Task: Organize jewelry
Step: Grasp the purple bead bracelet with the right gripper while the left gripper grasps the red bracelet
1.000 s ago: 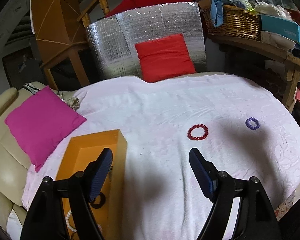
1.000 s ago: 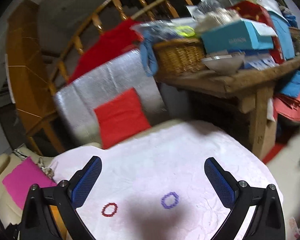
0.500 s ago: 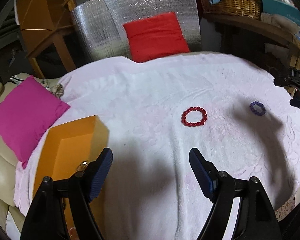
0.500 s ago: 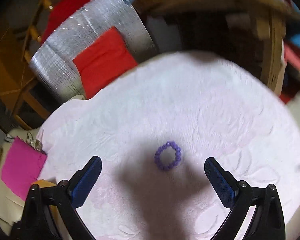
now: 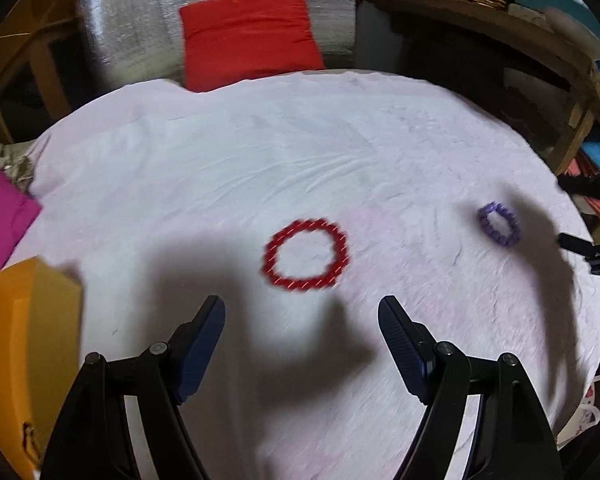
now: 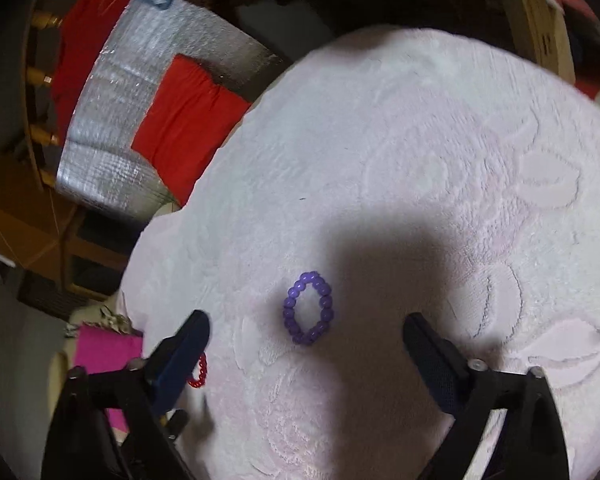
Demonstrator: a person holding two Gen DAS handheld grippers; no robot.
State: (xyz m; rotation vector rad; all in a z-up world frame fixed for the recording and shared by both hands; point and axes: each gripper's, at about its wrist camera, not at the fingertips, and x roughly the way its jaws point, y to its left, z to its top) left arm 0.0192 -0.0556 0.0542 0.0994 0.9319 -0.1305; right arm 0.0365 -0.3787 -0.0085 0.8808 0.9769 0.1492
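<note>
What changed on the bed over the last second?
Both grippers came down toward the beads: the left gripper over the red bracelet, the right gripper over the purple bracelet, its jaws closing slightly but gripping nothing. Both bracelets and the orange box stayed put.

Pale pink cloth: red bracelet, purple bracelet

Motion blur smeared the red bracelet in the left wrist view, so single beads could not be told. In the right wrist view a blue finger hid most of it. The orange box was cut off by the picture's edge, its inside unseen.
</note>
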